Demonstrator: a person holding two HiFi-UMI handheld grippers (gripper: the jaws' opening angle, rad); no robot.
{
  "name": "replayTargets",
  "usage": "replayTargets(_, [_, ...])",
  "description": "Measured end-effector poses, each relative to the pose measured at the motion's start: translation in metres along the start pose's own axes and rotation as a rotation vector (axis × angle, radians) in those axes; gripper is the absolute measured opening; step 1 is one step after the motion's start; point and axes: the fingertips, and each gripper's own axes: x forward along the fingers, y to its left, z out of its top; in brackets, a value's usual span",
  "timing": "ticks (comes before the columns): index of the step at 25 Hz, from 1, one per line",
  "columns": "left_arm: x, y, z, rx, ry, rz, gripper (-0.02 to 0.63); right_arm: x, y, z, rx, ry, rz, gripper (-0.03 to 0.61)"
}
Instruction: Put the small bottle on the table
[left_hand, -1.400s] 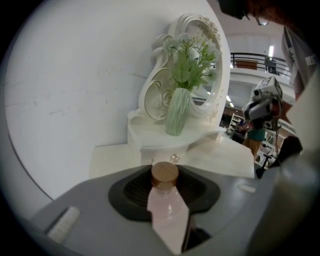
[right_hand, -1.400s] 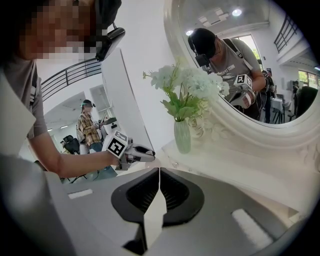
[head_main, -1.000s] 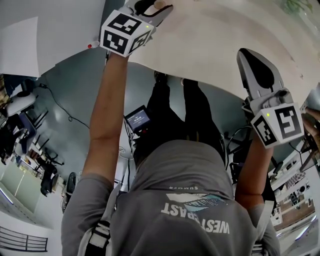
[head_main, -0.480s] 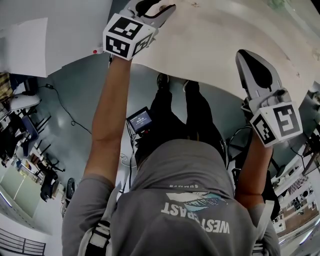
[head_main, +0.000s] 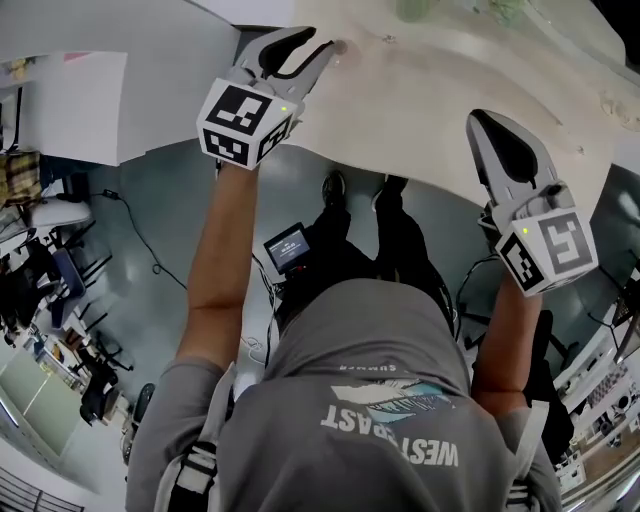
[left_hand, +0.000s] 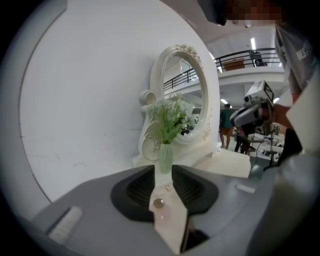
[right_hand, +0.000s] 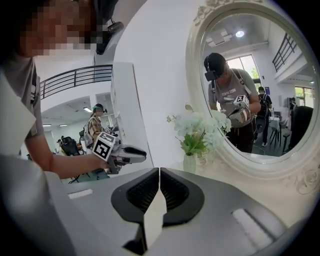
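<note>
1. The left gripper (head_main: 314, 44) was at the upper middle of the head view, over the near edge of the cream bench (head_main: 430, 95).
2. In the left gripper view, the left gripper (left_hand: 163, 171) had its jaws apart with a clear gap. They had just been closing, with nothing caught between the pads.
3. The small bottle (left_hand: 159, 203) showed only as a small round-topped thing on the bench (left_hand: 227, 162), seen through that gap. It lay below the jaws, clear of both pads, and was too small to describe further.
4. In the head view, the small bottle (head_main: 340, 47) was a pale speck on the bench, just beside the left gripper's tips.
5. The right gripper (head_main: 482, 120) was at the right of the head view, also over the bench edge. In the right gripper view, the right gripper (right_hand: 159, 171) had its jaw tips together and nothing between them.
6. A vase of pale flowers (left_hand: 165, 157) stood in the middle of the left gripper view, beyond the jaws. It stood in front of an oval mirror (left_hand: 156, 85) with an ornate white frame.
7. The vase of pale flowers (right_hand: 189, 162) and the oval mirror (right_hand: 192, 75) also showed in the right gripper view, at centre and upper right. The left gripper (right_hand: 141, 154) appeared at middle left.
</note>
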Motion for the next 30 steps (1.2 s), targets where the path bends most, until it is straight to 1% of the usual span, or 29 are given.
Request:
replayTargets(5, [-0.044, -0.025, 0.041, 0.057, -0.048, -0.030, 0.081, -0.019, 0.012, 0.024, -0.028, -0.035, -0.012, 0.009])
replayTargets(10, [-0.087, -0.067, 0.076, 0.119, -0.101, -0.068, 0.064, -0.048, 0.026, 0.034, -0.051, -0.059, -0.028, 0.005])
replayTargets(15, [-0.128, -0.088, 0.107, 0.151, -0.136, -0.097, 0.061, -0.070, 0.047, 0.051, -0.072, -0.080, -0.054, 0.003])
replayTargets(22, [-0.163, -0.114, 0.133, 0.188, -0.200, -0.135, 0.060, -0.102, 0.068, 0.063, -0.108, -0.114, -0.097, 0.002])
replayTargets(30, [-0.196, -0.130, 0.147, 0.214, -0.251, -0.166, 0.058, -0.124, 0.092, 0.070, -0.129, -0.144, -0.131, 0.002])
